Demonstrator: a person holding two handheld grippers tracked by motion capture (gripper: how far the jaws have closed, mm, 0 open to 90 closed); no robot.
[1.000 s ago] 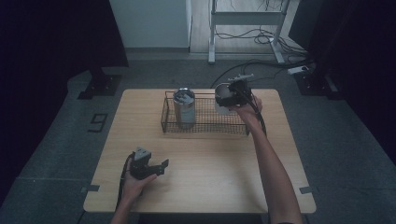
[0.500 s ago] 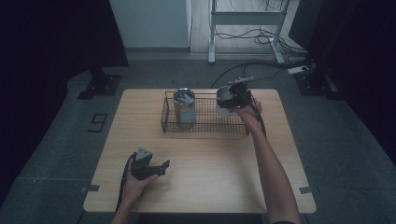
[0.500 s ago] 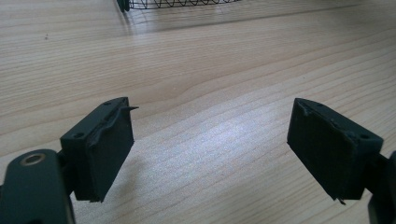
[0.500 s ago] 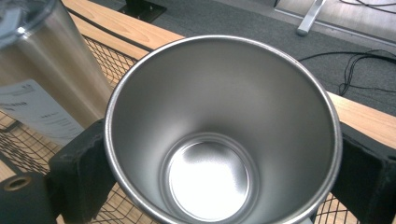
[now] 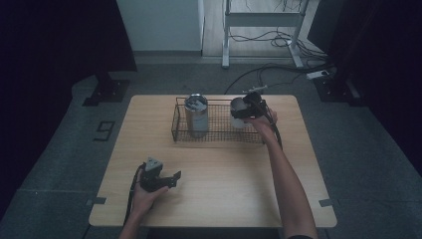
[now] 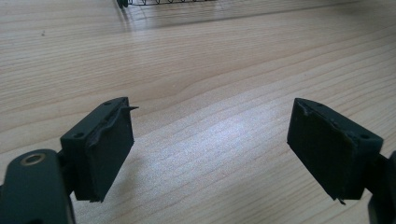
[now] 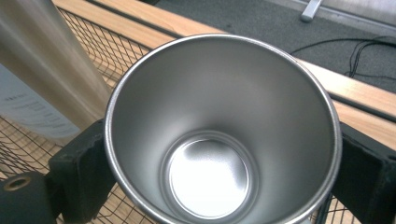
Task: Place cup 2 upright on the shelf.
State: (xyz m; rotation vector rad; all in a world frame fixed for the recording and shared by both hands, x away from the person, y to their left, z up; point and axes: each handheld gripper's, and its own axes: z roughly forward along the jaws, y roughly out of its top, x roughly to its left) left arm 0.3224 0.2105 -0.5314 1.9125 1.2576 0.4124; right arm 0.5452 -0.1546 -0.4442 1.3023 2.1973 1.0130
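Note:
A steel cup (image 5: 238, 112) hangs over the right part of a black wire basket (image 5: 219, 135), and my right gripper (image 5: 245, 110) is shut on it. The right gripper view looks straight down into the empty cup (image 7: 210, 116), with the black pads (image 7: 79, 177) pressing its rim from both sides. A tall steel tumbler (image 5: 196, 115) stands in the basket's left part, beside the cup (image 7: 42, 70). My left gripper (image 5: 171, 178) rests low over the table's front left. It stands open, with bare wood between its jaws (image 6: 210, 149).
The wooden table (image 5: 224, 199) has free room in front of the basket. Dark floor surrounds it, with cables (image 5: 268, 74) and a metal stand behind the far edge. The basket's near corner (image 6: 122, 3) is far ahead of the left gripper.
My right gripper has come down with the cup, lower over the basket. The left hand has stayed where it was.

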